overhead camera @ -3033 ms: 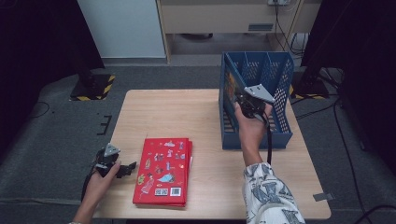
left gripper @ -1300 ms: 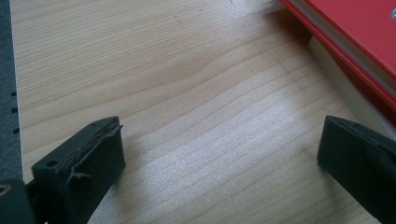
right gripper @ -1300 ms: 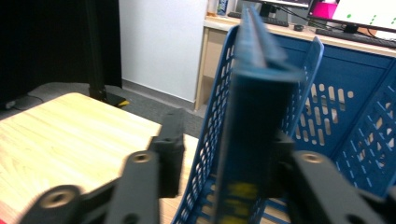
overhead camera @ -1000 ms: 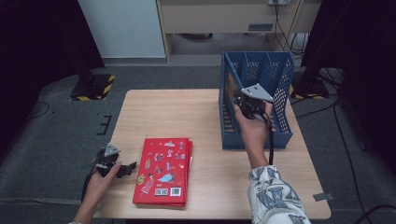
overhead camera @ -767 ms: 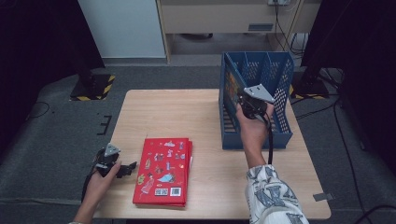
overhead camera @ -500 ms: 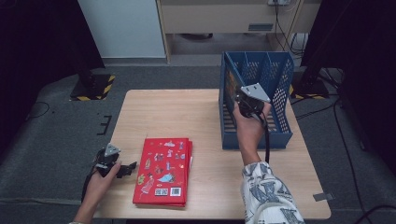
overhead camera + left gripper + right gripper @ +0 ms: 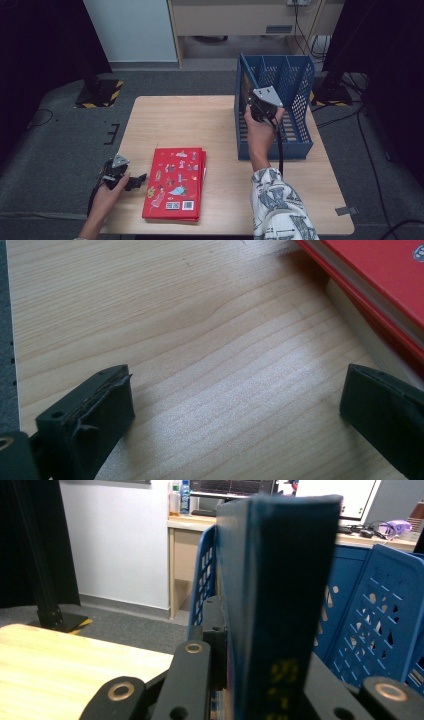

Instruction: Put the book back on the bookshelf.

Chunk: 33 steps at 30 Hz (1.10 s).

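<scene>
My right gripper [image 7: 251, 101] is shut on a dark blue book [image 7: 280, 605], held upright with its spine toward the camera. It is at the left compartment of the blue perforated file rack [image 7: 300, 90], whose walls [image 7: 380, 620] rise on both sides of the book. My left gripper [image 7: 137, 181] rests on the table by the near left edge, open, with bare wood between its jaws [image 7: 235, 405]. Just to its right lies a stack of red books [image 7: 175, 182], whose corner [image 7: 380, 285] is close to one jaw.
The wooden table [image 7: 190, 125] has free room at its middle and far left. The rack takes up the right side. Beyond the table are a grey floor, a white panel and a wooden desk [image 7: 190, 525].
The right hand has shifted only slightly at the rack, with the blue book still in its grip. The left hand and the red books have not moved.
</scene>
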Each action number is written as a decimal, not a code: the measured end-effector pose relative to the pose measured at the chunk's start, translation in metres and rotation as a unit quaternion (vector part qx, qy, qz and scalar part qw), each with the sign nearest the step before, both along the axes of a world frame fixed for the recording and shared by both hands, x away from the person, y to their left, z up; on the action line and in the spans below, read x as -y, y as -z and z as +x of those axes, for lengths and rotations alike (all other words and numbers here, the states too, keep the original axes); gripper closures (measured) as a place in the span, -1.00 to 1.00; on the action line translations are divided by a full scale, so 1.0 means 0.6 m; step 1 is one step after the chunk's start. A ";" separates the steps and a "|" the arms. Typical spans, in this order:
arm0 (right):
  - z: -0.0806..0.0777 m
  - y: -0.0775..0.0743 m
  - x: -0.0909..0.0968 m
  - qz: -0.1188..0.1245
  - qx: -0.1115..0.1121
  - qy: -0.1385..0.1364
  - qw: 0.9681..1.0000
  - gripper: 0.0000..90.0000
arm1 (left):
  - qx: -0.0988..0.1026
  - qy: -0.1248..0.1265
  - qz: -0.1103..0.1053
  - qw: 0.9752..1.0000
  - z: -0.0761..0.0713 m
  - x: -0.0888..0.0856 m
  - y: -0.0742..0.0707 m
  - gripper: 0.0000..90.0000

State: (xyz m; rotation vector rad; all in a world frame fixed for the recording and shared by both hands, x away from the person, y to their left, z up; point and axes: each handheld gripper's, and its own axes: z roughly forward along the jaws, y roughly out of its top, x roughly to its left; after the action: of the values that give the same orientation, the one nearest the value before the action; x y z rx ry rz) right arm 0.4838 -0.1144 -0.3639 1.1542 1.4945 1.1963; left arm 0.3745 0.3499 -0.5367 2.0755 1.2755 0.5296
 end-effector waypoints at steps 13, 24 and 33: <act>-0.015 0.006 -0.012 -0.008 -0.011 -0.016 1.000 0.72 | 0.000 0.001 0.000 1.000 0.000 0.001 0.000 -1.00; -0.019 0.011 -0.013 0.002 -0.022 -0.032 0.999 0.56 | -0.001 0.002 0.000 1.000 0.000 0.001 0.000 -1.00; -0.031 0.013 -0.010 0.003 -0.028 -0.049 0.998 0.29 | -0.001 0.002 0.000 1.000 0.000 0.001 0.000 -1.00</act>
State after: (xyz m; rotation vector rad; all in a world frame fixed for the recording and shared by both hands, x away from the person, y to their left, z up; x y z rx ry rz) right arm 0.4650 -0.1085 -0.3720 1.1379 1.6069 1.2450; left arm 0.3744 0.3494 -0.5366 2.0786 1.2721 0.5261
